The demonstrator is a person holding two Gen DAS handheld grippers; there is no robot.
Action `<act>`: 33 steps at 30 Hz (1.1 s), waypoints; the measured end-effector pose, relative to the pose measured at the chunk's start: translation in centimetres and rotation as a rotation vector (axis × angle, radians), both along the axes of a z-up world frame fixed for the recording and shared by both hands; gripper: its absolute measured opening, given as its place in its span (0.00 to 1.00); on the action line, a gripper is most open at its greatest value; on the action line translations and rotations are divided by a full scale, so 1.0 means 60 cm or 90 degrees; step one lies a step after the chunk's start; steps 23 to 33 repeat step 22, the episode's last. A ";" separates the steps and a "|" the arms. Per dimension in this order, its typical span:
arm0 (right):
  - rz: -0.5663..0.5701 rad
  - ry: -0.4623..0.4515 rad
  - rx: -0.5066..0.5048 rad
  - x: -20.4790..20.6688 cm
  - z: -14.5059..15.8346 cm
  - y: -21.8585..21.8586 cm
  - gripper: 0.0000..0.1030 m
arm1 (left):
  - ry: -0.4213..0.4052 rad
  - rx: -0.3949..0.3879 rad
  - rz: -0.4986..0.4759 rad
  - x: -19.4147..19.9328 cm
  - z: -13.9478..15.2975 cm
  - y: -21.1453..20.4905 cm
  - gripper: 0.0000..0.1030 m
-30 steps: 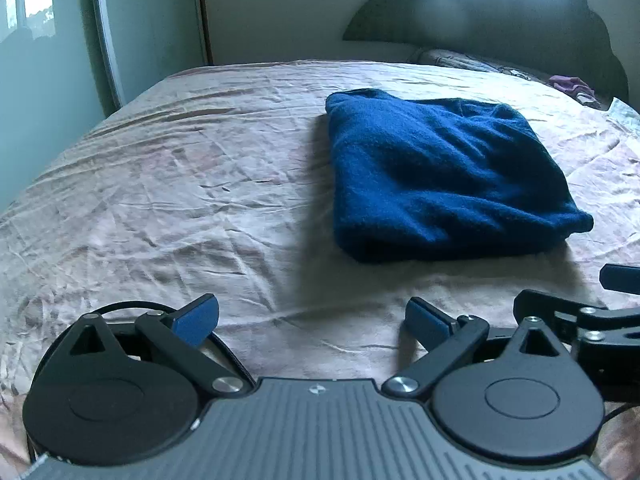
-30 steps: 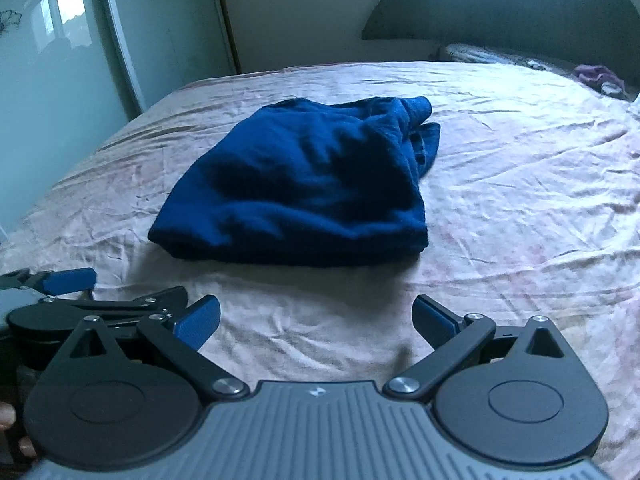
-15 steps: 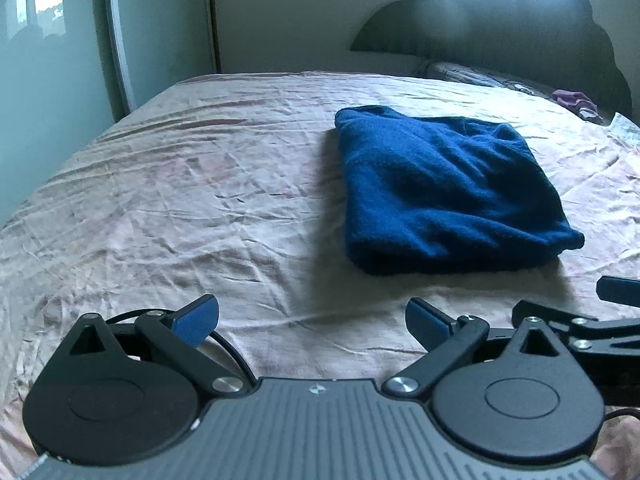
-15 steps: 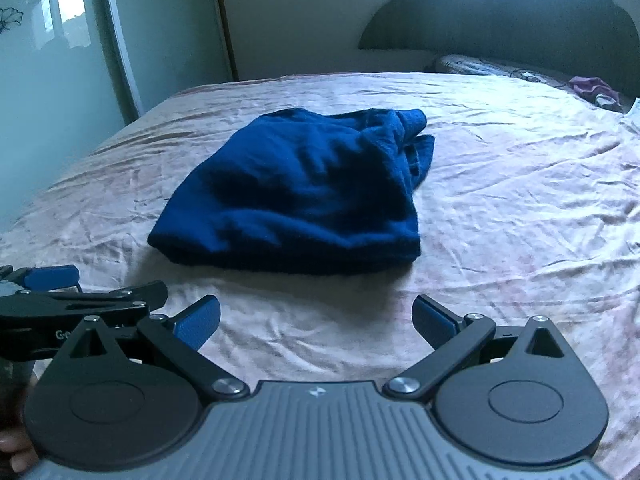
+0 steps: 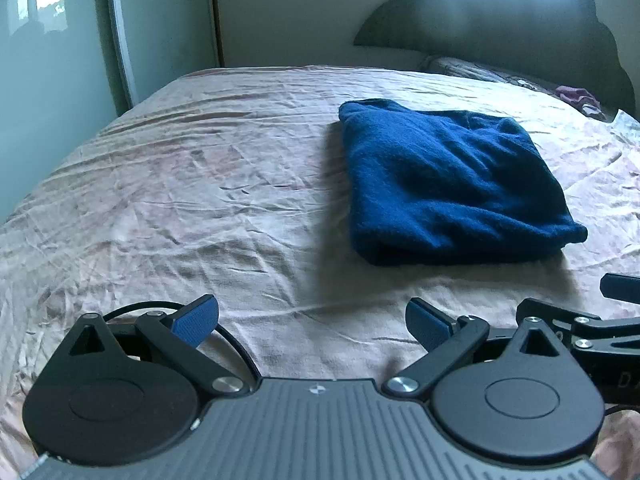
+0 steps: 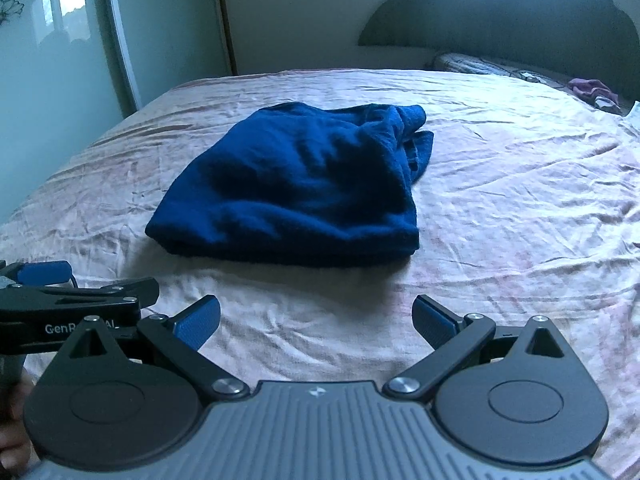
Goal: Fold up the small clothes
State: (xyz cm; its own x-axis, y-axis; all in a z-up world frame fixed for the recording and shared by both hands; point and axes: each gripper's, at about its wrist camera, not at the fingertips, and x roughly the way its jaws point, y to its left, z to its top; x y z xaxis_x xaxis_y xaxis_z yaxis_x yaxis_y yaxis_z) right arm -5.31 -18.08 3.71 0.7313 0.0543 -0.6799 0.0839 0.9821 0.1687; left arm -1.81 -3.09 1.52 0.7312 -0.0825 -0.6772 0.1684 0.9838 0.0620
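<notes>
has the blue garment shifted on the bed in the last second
No. The blue garment keeps its shape and its place among the bedsheet wrinkles; only the cameras pulled back slightly.

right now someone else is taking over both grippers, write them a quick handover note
Left gripper: jaws open, empty, hovering over the sheet short of the garment.
Right gripper: jaws open, empty, also short of the garment.
The blue garment lies folded on the pink bedsheet, touched by neither gripper. Its near edge is neat; the far right corner looks bunched, with loose fabric sticking out.
Done: the main folds, by the look of it.
Left: probably tuck or flatten that bunched corner. A purple item near the headboard may be next; too small to tell.
</notes>
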 end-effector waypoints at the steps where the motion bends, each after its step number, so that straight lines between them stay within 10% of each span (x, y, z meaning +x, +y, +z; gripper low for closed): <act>1: 0.000 0.001 0.001 0.000 -0.001 0.000 1.00 | 0.000 0.000 -0.001 0.000 0.000 0.000 0.98; 33: 0.005 -0.013 0.018 -0.001 0.005 -0.006 1.00 | -0.042 0.021 -0.017 -0.012 0.010 -0.005 0.98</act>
